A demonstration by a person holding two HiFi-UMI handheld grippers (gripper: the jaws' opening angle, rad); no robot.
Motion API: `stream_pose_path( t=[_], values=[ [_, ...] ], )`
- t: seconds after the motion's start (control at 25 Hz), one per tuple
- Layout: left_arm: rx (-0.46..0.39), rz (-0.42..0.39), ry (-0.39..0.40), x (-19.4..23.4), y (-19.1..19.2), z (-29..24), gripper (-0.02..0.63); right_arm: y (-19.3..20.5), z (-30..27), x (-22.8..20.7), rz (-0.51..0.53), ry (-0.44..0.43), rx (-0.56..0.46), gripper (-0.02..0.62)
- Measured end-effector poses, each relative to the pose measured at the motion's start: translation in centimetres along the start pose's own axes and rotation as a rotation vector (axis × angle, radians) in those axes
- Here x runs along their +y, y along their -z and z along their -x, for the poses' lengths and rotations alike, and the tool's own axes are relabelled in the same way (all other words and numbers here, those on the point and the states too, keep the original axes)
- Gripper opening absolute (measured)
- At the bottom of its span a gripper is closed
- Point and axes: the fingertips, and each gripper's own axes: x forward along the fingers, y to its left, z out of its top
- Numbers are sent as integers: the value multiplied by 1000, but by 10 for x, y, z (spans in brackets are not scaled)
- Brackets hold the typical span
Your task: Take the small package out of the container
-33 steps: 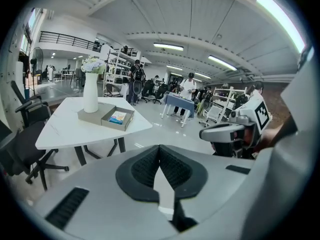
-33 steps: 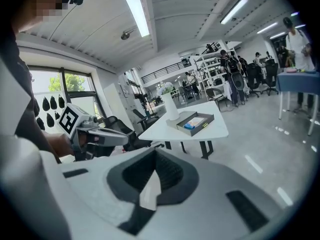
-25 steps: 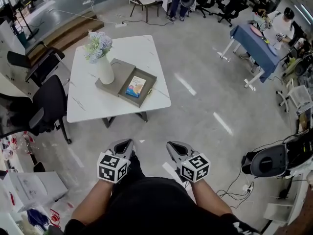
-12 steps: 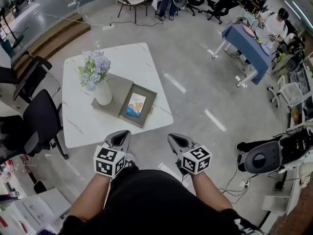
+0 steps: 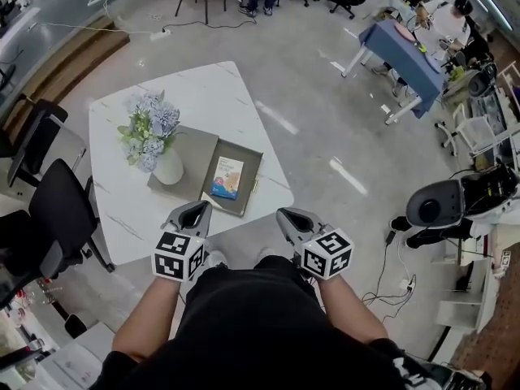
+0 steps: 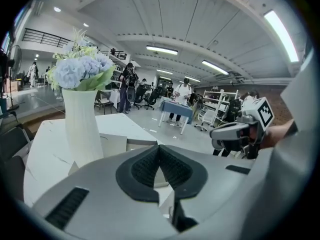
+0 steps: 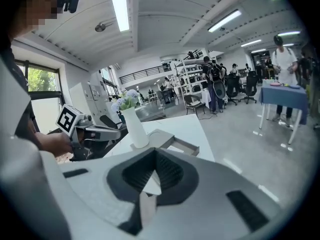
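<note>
L gripper [image 5: 193, 210] & R gripper [image 5: 289, 216] side by side, apart, tips pointing fwd. Both jaw pairs closed tip to tip, nothing between. Marker cubes [image 5: 177, 255] just behind jaws. Bare forearms [image 5: 146, 315] trail back to torso.

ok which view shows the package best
The head view: it looks down on the package lying flat in the container, printed face up. The left gripper view and the right gripper view catch only the container's wall from the side; the package itself doesn't show in either.
</note>
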Motion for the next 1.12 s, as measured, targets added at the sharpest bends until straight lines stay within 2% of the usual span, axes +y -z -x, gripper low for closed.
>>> stream_pose_path(
  t=[0.32,0.56,0.76,1.08,1.12],
  values=[
    [7,-9,-27,3,-8,-24,2,-23,-25,-12,57,-48,-10,-2],
    [6,8,-109,7,-22,-47,2,-43,-45,-37,104,-136,18,0],
    [21,-9,-196,4,-33,-67,2,-62,-55,-61,128,-216,17,0],
    [90,-7,-278,15,-23,-89,2,-58,-76,-73,128,-302,46,0],
    [99,-11,-284,16,-22,-91,19,-58,-78,-75,126,-309,50,0]
  ],
)
